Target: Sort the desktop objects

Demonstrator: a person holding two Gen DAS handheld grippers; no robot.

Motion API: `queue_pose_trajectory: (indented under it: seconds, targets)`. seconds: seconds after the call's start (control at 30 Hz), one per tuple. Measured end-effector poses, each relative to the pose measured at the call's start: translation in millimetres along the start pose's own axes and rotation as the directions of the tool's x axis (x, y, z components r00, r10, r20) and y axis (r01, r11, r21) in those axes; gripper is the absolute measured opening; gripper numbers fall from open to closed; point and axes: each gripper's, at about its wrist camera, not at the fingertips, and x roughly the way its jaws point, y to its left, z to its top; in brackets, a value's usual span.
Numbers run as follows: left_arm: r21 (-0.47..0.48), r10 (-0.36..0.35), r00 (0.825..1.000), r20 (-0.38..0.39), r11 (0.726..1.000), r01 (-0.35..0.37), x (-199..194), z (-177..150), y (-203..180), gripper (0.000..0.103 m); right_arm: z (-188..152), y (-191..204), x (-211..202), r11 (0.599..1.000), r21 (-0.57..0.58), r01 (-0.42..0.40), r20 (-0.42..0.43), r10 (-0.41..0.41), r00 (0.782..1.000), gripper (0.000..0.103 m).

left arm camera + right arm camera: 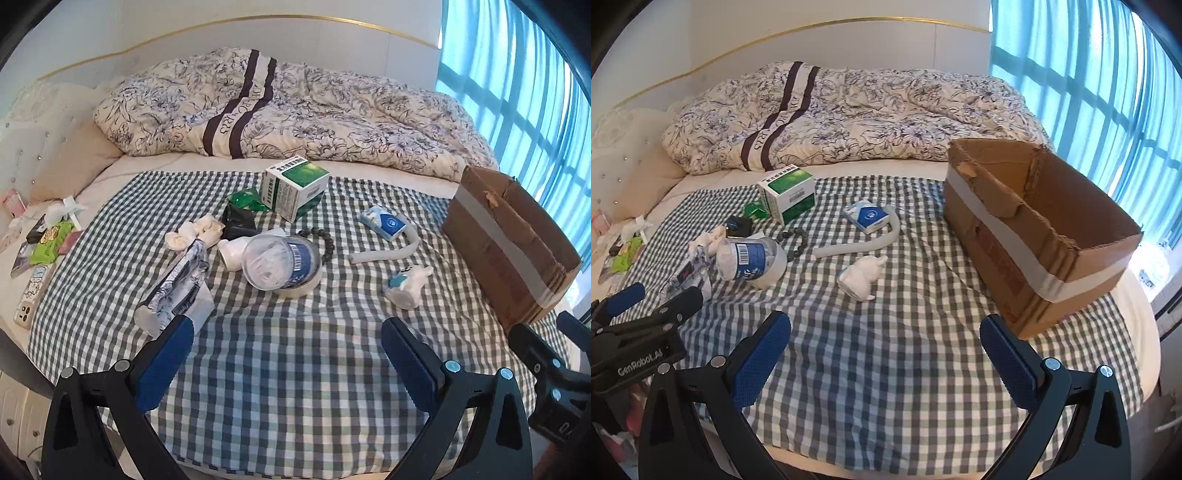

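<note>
The clear plastic jar [279, 264] lay on its side amid the clutter on the checked cloth [295, 369] spread over the bed, the open cardboard box [1041, 236] well apart to its right. It looked light, stiff and slick, likely to roll, so a hold across its labelled middle seemed safest. Both the left gripper [287, 354] and right gripper [885, 354] hovered low above the near cloth, jaws spread wide, holding nothing.
</note>
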Motion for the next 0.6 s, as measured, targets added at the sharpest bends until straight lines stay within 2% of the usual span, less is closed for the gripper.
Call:
queue_pose_trajectory:
  seconds: [0.13, 0.23, 0.4, 0.6]
  targets:
    - [0.008, 0.052, 0.998, 0.029, 0.999, -0.052, 1.0, 1.5, 10.9, 0.103, 1.7, 9.2, 9.2, 0.999, -0.02, -0.033, -0.005, 0.033, 0.999, 0.103]
    - [0.024, 0.091, 0.996, 0.018, 0.996, -0.092, 10.2, 0.3, 20.7, 0.103, 0.3, 16.2, 18.8, 0.999, -0.037, -0.037, -0.019, 0.036, 0.999, 0.103]
    - [-0.021, 0.057, 0.998, -0.021, 0.998, -0.058, 29.2, -3.8, 44.8, 0.103, -4.5, 23.7, 38.5, 0.998, -0.055, -0.013, -0.046, 0.01, 0.999, 0.103]
    - [-0.026, 0.018, 1.0, -0.021, 0.999, -0.018, 47.0, -7.2, 54.6, 0.103, -5.3, 27.6, 64.9, 0.997, -0.06, -0.039, -0.088, 0.033, 0.996, 0.103]
